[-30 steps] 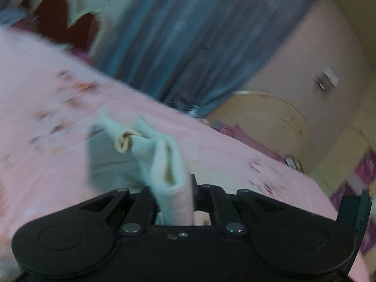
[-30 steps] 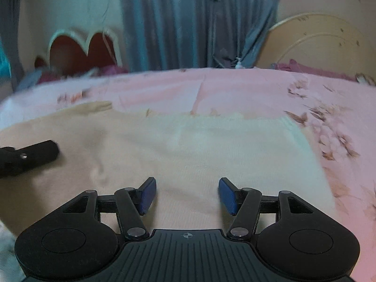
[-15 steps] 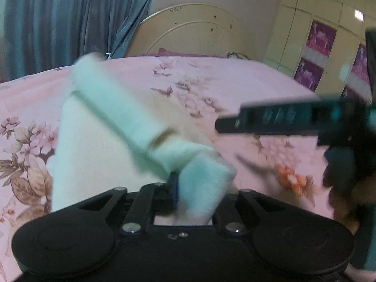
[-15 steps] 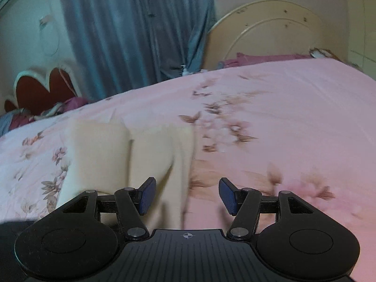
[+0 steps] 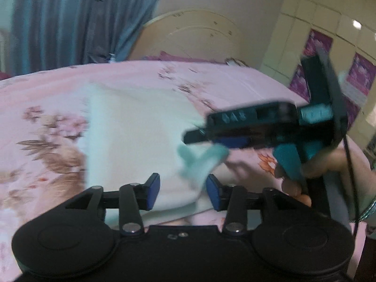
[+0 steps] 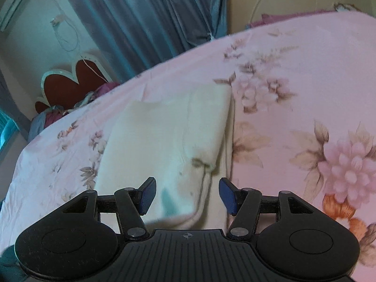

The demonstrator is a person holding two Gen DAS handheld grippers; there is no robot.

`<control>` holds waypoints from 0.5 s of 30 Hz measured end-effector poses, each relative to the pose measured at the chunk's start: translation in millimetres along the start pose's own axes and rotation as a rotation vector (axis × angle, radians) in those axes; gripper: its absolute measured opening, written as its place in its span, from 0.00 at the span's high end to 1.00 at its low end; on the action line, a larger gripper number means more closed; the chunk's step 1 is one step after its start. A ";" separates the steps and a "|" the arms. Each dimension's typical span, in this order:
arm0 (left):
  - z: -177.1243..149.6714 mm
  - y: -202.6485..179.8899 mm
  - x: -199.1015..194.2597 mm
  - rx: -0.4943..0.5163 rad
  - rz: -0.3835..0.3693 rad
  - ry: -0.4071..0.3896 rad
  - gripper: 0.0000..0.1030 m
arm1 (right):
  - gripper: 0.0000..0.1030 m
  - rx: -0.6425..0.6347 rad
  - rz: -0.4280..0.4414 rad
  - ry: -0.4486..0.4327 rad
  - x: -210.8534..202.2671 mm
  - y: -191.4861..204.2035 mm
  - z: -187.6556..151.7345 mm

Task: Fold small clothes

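Note:
A cream-white small garment [image 5: 131, 136] lies folded into a narrow stack on the pink floral bed; it also shows in the right wrist view [image 6: 164, 136]. My left gripper [image 5: 180, 192] is open and empty, its blue pads either side of the garment's near edge. My right gripper [image 6: 186, 197] is open and empty just above the garment's near right corner. In the left wrist view the right gripper [image 5: 258, 129] shows from the side, blurred, over the garment's right edge, held by a hand [image 5: 312, 164].
The pink floral bedsheet [image 6: 293, 89] spreads all around the garment. A cream headboard [image 5: 192, 37] and blue curtains [image 6: 145, 14] stand behind the bed. A red heart-shaped cushion [image 6: 70, 82] lies at the far left. Wardrobe doors [image 5: 329, 42] stand at the right.
My left gripper carried a fold of the garment across and has let it go; its jaws are now open. The garment went from spread flat to a narrow folded stack. The right gripper stayed open.

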State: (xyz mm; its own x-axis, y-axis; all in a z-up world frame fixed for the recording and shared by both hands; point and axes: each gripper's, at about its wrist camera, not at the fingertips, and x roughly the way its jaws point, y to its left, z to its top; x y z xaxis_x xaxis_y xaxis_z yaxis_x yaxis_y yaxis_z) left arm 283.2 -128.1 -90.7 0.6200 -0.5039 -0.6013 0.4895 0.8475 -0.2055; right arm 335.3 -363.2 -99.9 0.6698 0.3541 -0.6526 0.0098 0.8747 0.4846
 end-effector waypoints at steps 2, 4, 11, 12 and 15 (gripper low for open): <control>4.6 11.7 -9.1 -0.032 0.035 -0.026 0.57 | 0.43 0.016 0.015 0.008 4.5 -0.1 -0.5; 8.6 23.0 -16.2 -0.071 0.062 -0.051 0.56 | 0.43 0.009 0.015 0.008 9.3 2.2 0.7; 19.4 61.9 0.0 -0.184 0.143 -0.038 0.55 | 0.69 0.083 0.020 -0.012 28.5 -6.6 13.5; 20.0 65.4 -0.5 -0.199 0.146 -0.037 0.55 | 0.69 0.096 0.023 -0.014 30.0 -7.9 14.8; 26.9 73.5 6.6 -0.236 0.143 -0.038 0.55 | 0.81 0.093 0.025 -0.013 32.4 -6.6 16.7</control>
State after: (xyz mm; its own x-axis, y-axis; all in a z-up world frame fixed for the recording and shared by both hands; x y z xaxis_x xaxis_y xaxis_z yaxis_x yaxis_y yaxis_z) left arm 339.8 -73.6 -89.0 0.6975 -0.3787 -0.6084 0.2422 0.9236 -0.2973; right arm 369.3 -363.0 -114.5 0.6806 0.3701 -0.6323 0.0614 0.8312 0.5526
